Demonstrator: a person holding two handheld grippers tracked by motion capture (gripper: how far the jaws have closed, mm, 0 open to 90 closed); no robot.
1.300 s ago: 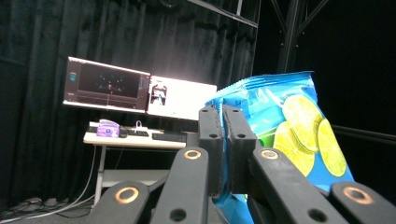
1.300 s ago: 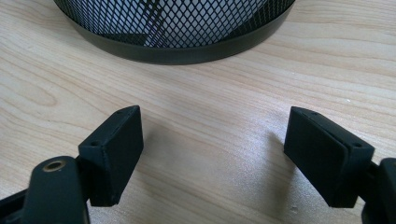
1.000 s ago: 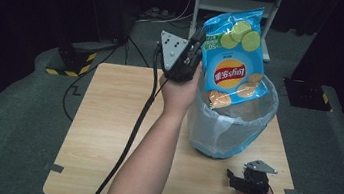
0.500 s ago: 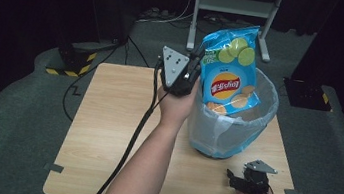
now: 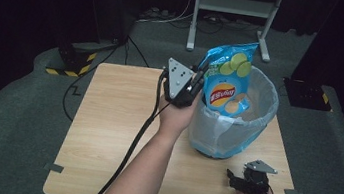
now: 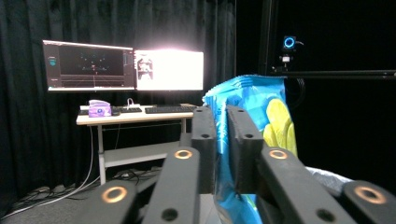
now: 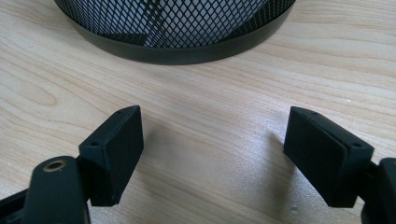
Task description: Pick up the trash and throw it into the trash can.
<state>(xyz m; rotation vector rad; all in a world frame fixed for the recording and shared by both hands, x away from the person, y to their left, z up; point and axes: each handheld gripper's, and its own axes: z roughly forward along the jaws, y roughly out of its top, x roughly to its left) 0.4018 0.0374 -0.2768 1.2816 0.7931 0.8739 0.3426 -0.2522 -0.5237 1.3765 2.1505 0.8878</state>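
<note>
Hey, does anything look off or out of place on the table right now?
Nothing spilled or damaged. The chip bag stands half out of the lined bin, pinched by the left gripper. The right gripper rests open on the table.

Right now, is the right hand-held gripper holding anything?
No, the right hand-held gripper has its jaws wide apart over the bare light wooden table.

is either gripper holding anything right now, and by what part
The left gripper is shut on the blue chip bag, pinching its upper side edge above the lined bin. The right gripper is open, holding nothing.
</note>
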